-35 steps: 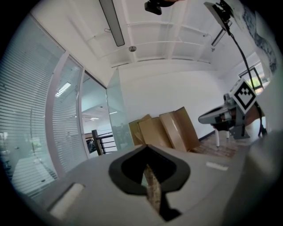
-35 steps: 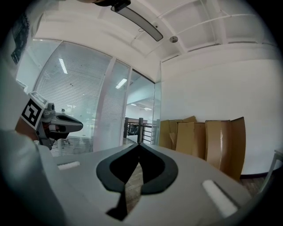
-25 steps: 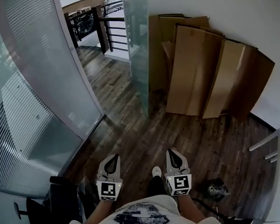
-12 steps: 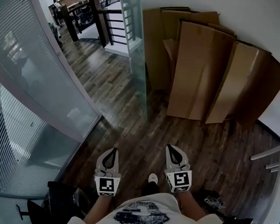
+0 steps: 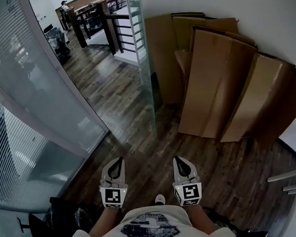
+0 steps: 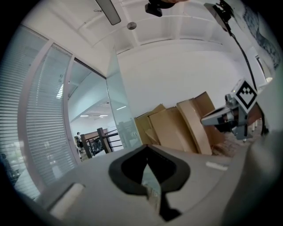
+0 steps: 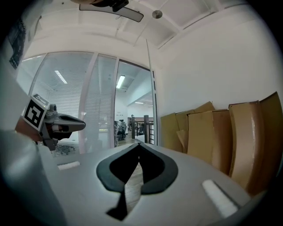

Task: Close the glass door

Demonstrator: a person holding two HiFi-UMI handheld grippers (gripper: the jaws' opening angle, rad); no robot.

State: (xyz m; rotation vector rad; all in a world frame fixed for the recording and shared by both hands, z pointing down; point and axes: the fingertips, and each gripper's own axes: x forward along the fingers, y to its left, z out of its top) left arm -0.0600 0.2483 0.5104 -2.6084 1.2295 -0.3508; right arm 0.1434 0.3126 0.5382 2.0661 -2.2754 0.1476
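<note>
On a dark wooden plank floor (image 5: 136, 154), two closed tools point toward an open glass door (image 5: 145, 76).
The left tool (image 5: 117, 161) and right tool (image 5: 180, 160) are grey and wedge-shaped. Each has its jaws drawn together at the tips with nothing between them, and they sit side by side low in the head view. The door is a clear, flat, greenish pane seen nearly edge-on. It stands ahead of both tools, well apart from them and touched by neither. Tall brown cardboard sheets (image 5: 219, 84) lean on the white wall to its right. A curved, frosted, striped glass wall (image 5: 35, 99) runs on its left, and a dark railing (image 5: 118, 29) stands beyond.
</note>
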